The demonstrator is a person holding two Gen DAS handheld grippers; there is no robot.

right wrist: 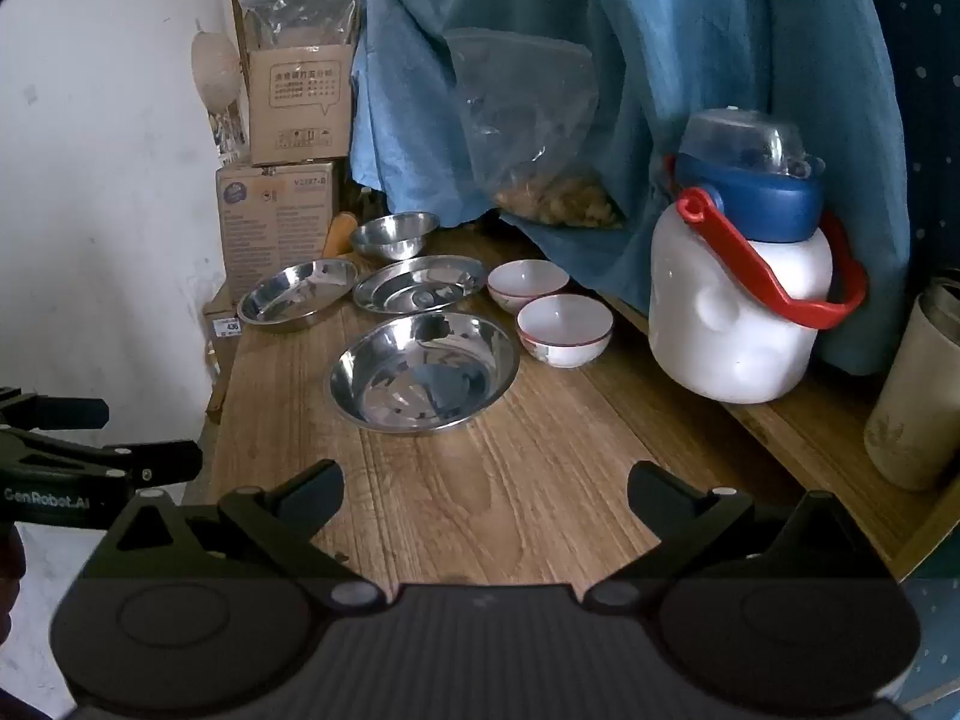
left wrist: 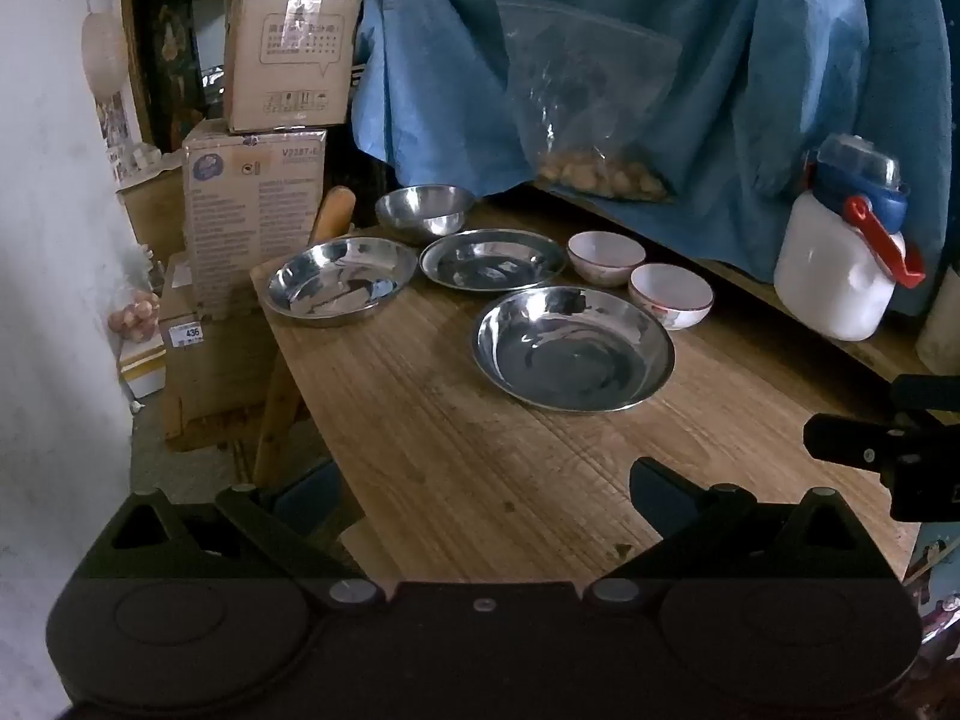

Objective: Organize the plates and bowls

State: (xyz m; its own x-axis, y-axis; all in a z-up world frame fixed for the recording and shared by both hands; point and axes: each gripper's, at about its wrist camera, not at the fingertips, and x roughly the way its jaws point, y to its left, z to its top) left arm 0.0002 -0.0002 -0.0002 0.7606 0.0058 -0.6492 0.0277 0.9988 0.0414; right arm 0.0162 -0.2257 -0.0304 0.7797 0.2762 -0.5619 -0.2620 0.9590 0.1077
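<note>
Nothing is stacked yet; this is the approach step. On the bench [right wrist: 540, 480], three steel plates lie apart, the nearest plate [right wrist: 423, 372] centre. Two white bowls [right wrist: 564, 330] sit right, a steel bowl [right wrist: 393, 234] far. Left gripper [left wrist: 486, 492] and right gripper [right wrist: 486, 492] gape fully, empty. Next: reach for one plate's rim.

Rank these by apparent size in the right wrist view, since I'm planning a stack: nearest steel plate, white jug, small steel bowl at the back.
1. White jug, though nearness inflates it.
2. Nearest steel plate.
3. Small steel bowl, farthest away.
</note>
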